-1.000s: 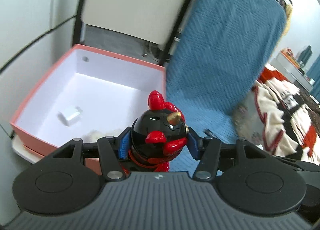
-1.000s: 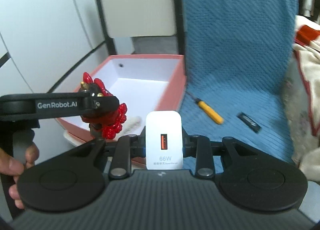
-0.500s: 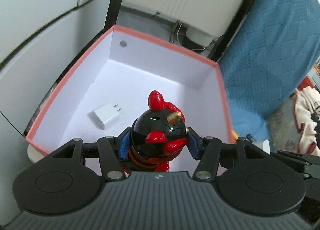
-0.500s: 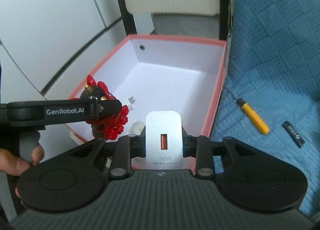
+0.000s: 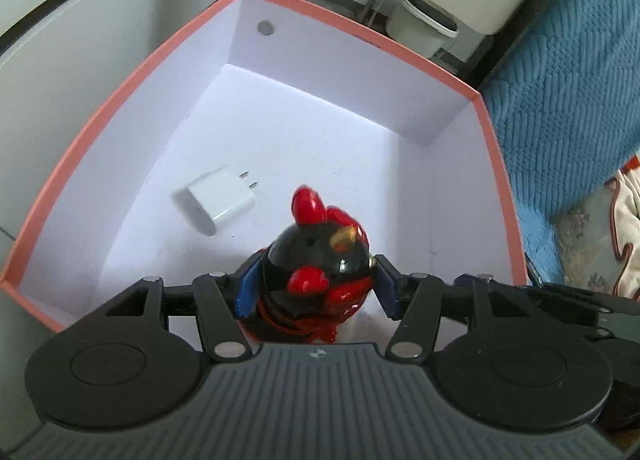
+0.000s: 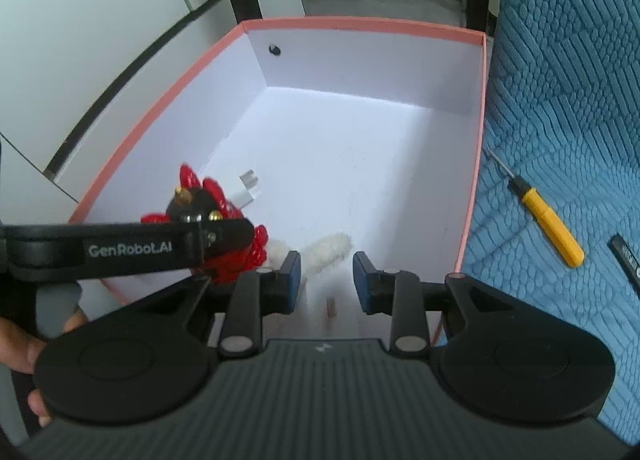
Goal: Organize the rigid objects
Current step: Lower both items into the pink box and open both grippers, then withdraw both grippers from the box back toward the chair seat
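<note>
My left gripper [image 5: 314, 288] holds a black and red toy figurine [image 5: 316, 272] over the near part of the pink box [image 5: 360, 32]; its jaws look slightly spread and the toy is blurred. A small white plug charger [image 5: 214, 204] lies on the box floor. My right gripper [image 6: 326, 276] is open and empty above the box's near end. The white 66W charger [image 6: 330, 306] shows blurred below it, its orange port visible. The left gripper and toy [image 6: 208, 216] also show in the right wrist view.
A white fluffy item [image 6: 326, 250] lies in the box [image 6: 360, 26]. A yellow screwdriver [image 6: 546, 216] and a black stick [image 6: 626, 256] lie on the blue cloth [image 6: 568, 100] to the right. A white wall panel stands left; a chair frame stands behind the box.
Both grippers moved further over the box. My right gripper opened and let go of the 66W charger, which dropped below it. The left jaws appear to have loosened around the toy.
</note>
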A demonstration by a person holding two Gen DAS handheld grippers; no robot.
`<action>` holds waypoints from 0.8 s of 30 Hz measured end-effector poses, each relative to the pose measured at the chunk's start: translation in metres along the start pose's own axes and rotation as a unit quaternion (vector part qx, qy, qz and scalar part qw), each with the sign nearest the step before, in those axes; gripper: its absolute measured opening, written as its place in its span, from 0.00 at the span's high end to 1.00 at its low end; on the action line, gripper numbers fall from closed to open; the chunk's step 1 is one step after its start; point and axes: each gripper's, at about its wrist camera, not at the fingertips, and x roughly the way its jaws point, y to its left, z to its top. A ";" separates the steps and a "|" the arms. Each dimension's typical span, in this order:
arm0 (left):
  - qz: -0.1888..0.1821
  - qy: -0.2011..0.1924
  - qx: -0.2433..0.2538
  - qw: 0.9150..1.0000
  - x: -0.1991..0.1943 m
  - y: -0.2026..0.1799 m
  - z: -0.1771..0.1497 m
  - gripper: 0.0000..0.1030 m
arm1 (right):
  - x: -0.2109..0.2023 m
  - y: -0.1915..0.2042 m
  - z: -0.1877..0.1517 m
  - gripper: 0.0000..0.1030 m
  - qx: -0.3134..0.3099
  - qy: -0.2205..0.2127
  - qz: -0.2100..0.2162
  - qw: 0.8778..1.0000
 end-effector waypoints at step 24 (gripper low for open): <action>0.003 -0.099 0.055 0.994 -0.117 -0.089 -0.044 0.38 | -0.127 -0.019 -0.046 0.68 0.000 -0.102 0.003 0.995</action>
